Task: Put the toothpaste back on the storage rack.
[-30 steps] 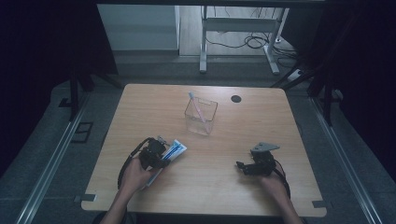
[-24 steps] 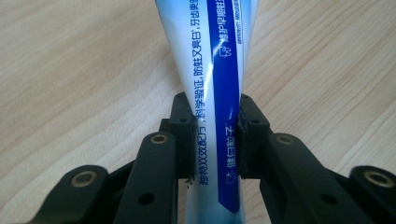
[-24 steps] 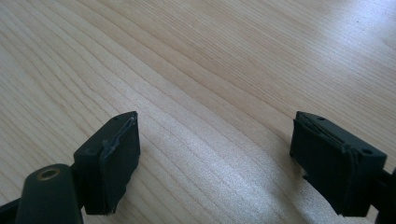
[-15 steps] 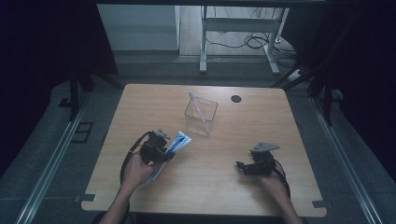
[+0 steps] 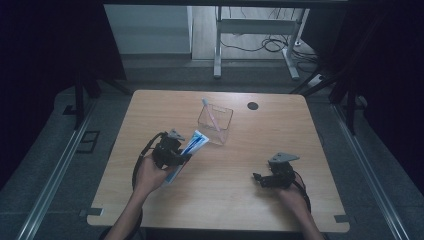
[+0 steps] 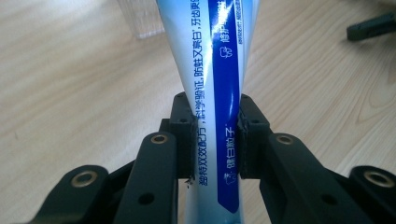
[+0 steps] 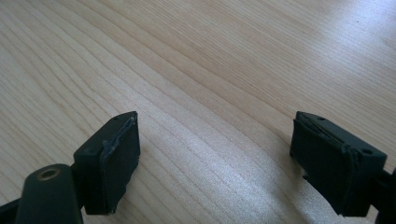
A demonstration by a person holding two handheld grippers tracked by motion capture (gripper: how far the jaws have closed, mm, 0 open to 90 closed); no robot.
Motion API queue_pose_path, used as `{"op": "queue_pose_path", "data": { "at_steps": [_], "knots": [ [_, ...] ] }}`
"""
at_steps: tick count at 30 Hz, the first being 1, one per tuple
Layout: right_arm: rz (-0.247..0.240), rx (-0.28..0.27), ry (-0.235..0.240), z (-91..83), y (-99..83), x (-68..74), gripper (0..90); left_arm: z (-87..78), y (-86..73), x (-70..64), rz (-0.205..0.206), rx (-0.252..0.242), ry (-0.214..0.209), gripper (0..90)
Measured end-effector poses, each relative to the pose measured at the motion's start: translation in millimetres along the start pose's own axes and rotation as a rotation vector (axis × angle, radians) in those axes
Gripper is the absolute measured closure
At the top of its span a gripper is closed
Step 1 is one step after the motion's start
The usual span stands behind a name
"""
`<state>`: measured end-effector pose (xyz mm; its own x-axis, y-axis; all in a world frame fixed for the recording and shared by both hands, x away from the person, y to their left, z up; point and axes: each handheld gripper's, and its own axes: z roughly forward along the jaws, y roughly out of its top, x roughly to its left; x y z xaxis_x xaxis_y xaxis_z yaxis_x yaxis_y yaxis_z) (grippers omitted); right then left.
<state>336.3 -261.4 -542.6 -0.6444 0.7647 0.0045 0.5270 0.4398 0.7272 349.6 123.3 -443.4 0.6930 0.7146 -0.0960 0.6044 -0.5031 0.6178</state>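
Table [image 5: 150, 107]: wide, bare wood. Clear box [image 5: 215, 123] at 12 o'clock of centre, pink toothbrush [image 5: 212, 114] inside. Left gripper [image 6: 215, 135], at 9 o'clock: jaws clenched on toothpaste tube [image 6: 212, 70], tip pointing to box. Soft tube can slip or knock box over. Right gripper [image 7: 215, 154], at 4 o'clock: jaws released, nothing between.

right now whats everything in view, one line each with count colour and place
table: 1, light wood, centre of the high view
clear box: 1, transparent, upper middle of the table
toothbrush: 1, pink handle with a pale blue head, standing tilted in the clear box
toothpaste tube: 1, white and blue, clamped in the left gripper, pointing toward the clear box
round black spot: 1, black, far side of the table, right of the box
desk frame: 1, grey, on the floor beyond the table
left gripper: 1, black, shut on the tube
right gripper: 1, black, open above bare table
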Motion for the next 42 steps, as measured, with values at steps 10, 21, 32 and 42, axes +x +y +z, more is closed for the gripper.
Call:
{"op": "queue_pose_path", "data": {
  "at_steps": [10, 21, 32, 42],
  "knots": [
    [-0.001, -0.001, -0.001, 0.1, 0.0, -0.1, 16.1, -1.2, 22.1, 0.3, 0.018, -0.056, -0.001, 72.7],
    [-0.002, -0.002, -0.002, 0.2, -0.1, 0.0, 16.1, -3.5, 46.5, 1.3, 0.037, -0.107, 0.007, 72.8],
    [-0.002, 0.000, 0.000, -0.1, 0.0, -0.1, 16.1, 5.3, 68.7, 5.1, 0.042, -0.148, 0.017, 72.7],
    [-0.003, 0.001, -0.001, 0.0, 0.0, -0.2, 16.2, 13.1, 88.4, 9.9, 0.045, -0.174, 0.022, 72.7]
  ]
}}
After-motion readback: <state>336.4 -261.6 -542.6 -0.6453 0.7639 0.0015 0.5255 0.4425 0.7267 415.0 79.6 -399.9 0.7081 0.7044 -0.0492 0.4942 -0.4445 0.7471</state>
